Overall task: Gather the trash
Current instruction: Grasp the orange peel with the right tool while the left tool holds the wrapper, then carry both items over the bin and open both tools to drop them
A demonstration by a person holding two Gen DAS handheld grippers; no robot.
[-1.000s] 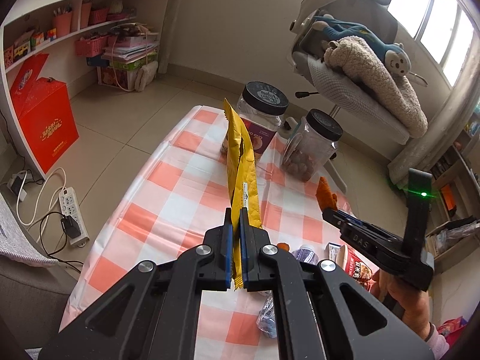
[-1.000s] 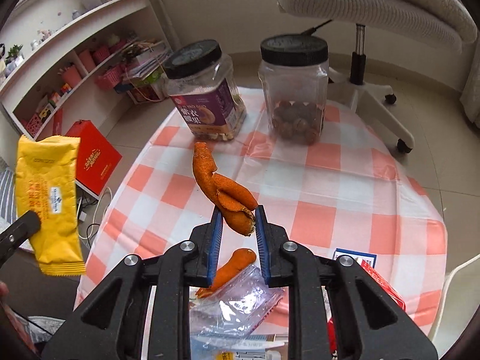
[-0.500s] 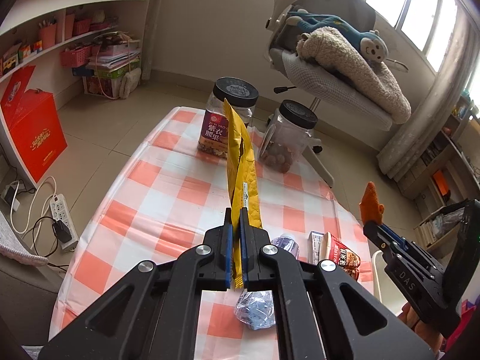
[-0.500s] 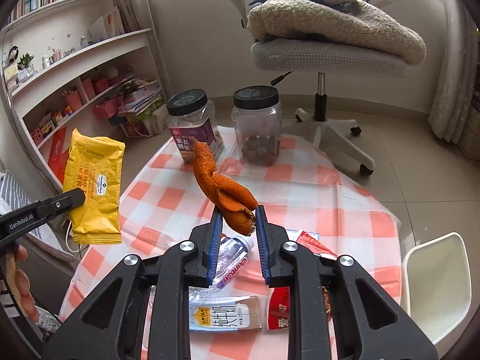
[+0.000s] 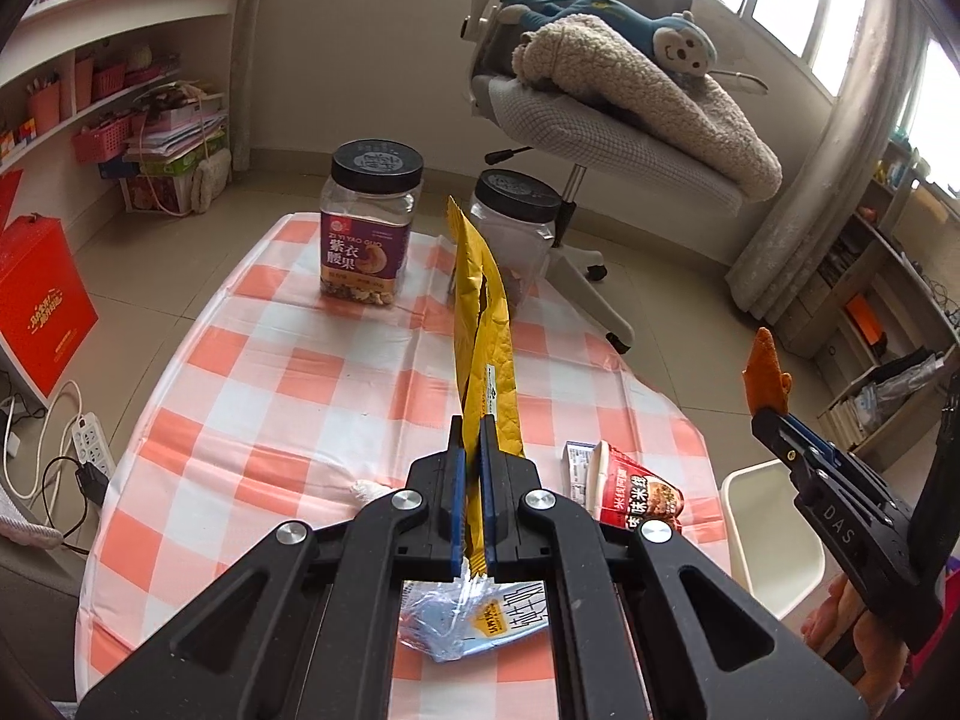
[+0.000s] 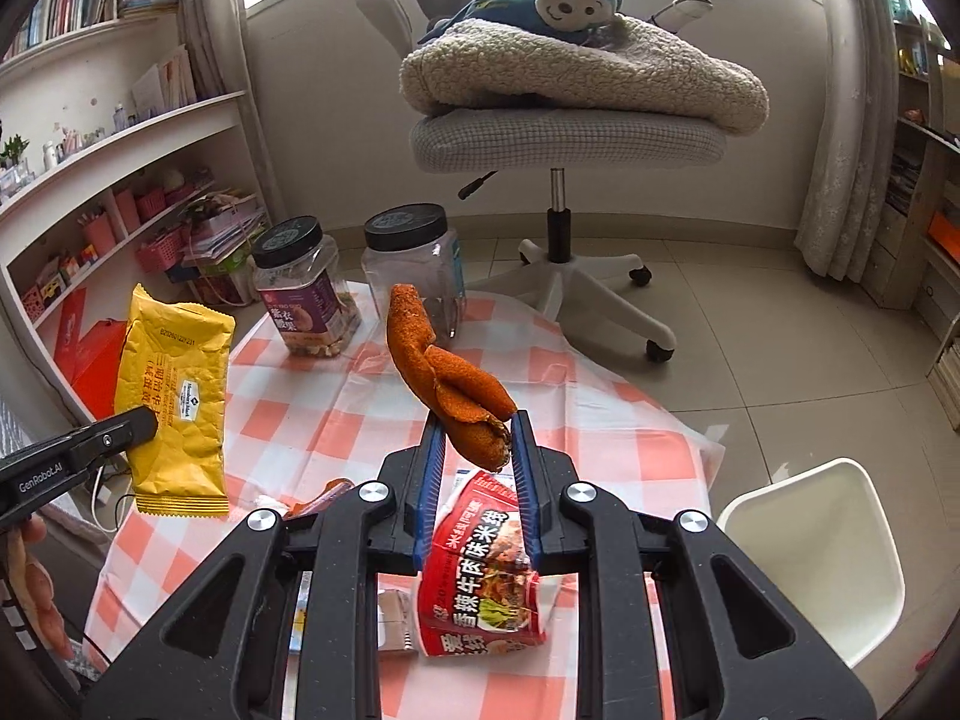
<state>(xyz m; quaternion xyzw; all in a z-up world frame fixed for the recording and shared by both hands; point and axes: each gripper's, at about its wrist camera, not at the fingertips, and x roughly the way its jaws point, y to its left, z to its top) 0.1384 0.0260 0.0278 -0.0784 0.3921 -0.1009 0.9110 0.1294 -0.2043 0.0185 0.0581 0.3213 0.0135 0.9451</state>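
We judged carry step: left gripper (image 5: 471,516) clamped on yellow wrapper (image 6: 174,402); right gripper (image 6: 474,468) pinched orange peel (image 6: 447,381); both above worktop (image 5: 288,372); next, we judged, release into white bin (image 6: 840,546).

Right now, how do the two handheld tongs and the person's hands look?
Both tongs, left and right, are matte black plastic with blue finger pads and round silver screws. White lettering reads "GenRobot.AI" on the left, "DAS" on the right. The hands are bare.
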